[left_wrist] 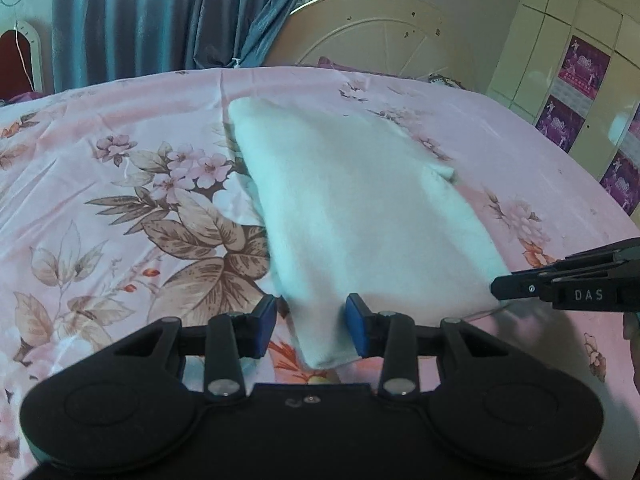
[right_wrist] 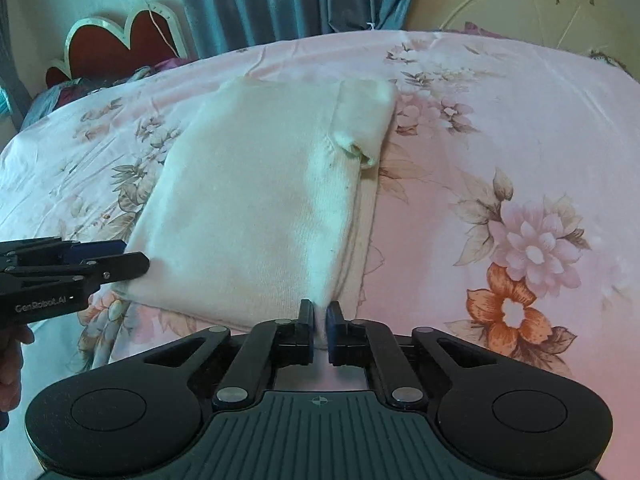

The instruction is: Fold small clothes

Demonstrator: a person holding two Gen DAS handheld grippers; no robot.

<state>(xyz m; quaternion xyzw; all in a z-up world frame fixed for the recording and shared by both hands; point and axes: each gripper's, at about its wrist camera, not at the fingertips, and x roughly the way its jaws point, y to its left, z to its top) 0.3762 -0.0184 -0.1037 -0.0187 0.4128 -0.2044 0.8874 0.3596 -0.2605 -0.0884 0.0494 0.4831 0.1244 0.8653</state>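
Note:
A white folded garment (left_wrist: pixel 360 208) (right_wrist: pixel 256 200) lies flat on a pink floral bedsheet (left_wrist: pixel 120 200), with a small sleeve sticking out at its far right. My left gripper (left_wrist: pixel 312 324) stands open around the garment's near left corner. The cloth sits between the blue pads, and a gap shows at the left pad. In the right wrist view the left gripper (right_wrist: pixel 134 260) comes in from the left at that corner. My right gripper (right_wrist: pixel 320 320) is shut on a pinch of the garment's near right edge. In the left wrist view the right gripper (left_wrist: pixel 496 290) tips onto that corner.
Blue curtains (left_wrist: pixel 160 20) hang behind the bed. A red heart-shaped headboard (right_wrist: pixel 116 48) stands at the far left, a round cream frame (left_wrist: pixel 380 36) at the back, and a tiled wall with purple posters (left_wrist: pixel 580 80) on the right. A hand (right_wrist: pixel 10 364) holds the left gripper.

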